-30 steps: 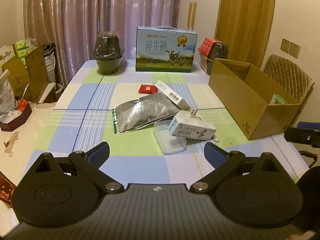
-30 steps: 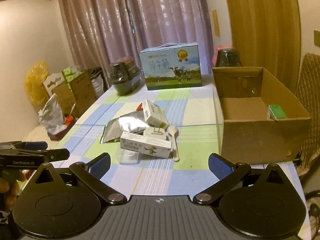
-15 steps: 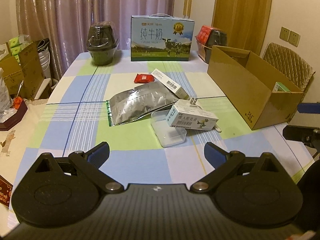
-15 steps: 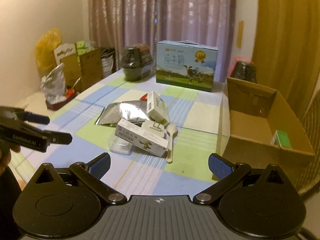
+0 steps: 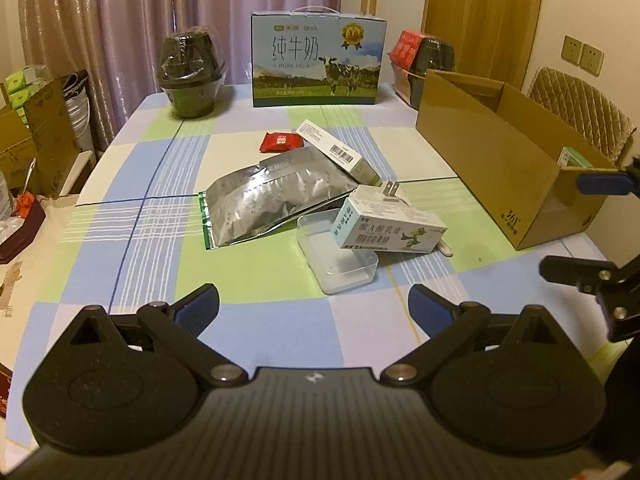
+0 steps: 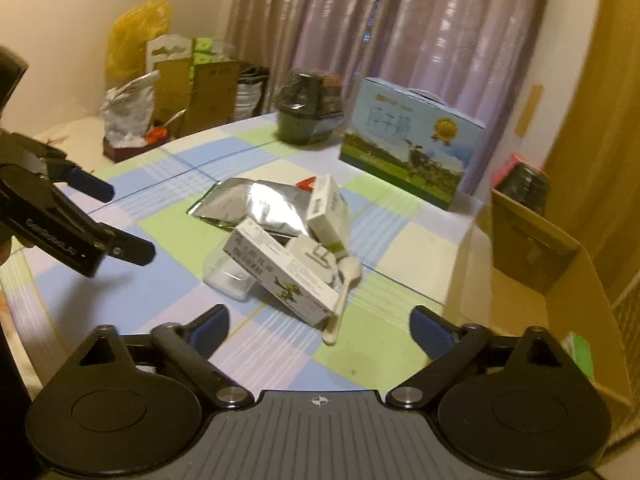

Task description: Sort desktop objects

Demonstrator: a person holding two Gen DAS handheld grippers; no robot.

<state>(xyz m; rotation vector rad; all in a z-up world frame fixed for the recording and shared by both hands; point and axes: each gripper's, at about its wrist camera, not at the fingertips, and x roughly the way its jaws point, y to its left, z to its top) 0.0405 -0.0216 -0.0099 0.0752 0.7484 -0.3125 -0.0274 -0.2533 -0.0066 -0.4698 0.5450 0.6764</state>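
A pile lies mid-table: a silver foil pouch (image 5: 276,196), a long white box with a barcode (image 5: 336,152), a white cartoon-printed box (image 5: 390,230) resting on a clear plastic container (image 5: 340,258), a white plug adapter (image 5: 390,192), a red packet (image 5: 281,142) and a white spoon (image 6: 340,304). The open cardboard box (image 5: 500,160) at the right holds a green box (image 5: 574,158). My left gripper (image 5: 314,306) is open and empty, short of the pile. My right gripper (image 6: 320,330) is open and empty, just in front of the cartoon-printed box (image 6: 284,270).
A blue milk carton (image 5: 318,66) and a wrapped dark pot (image 5: 190,76) stand at the table's far edge. Red and dark items (image 5: 424,56) sit behind the cardboard box. A chair (image 5: 580,108) stands at the right. Boxes and bags (image 6: 176,92) crowd the floor at the left.
The right gripper has swung left and moved closer to the pile. The left gripper has moved slightly forward. Both stay open and empty.
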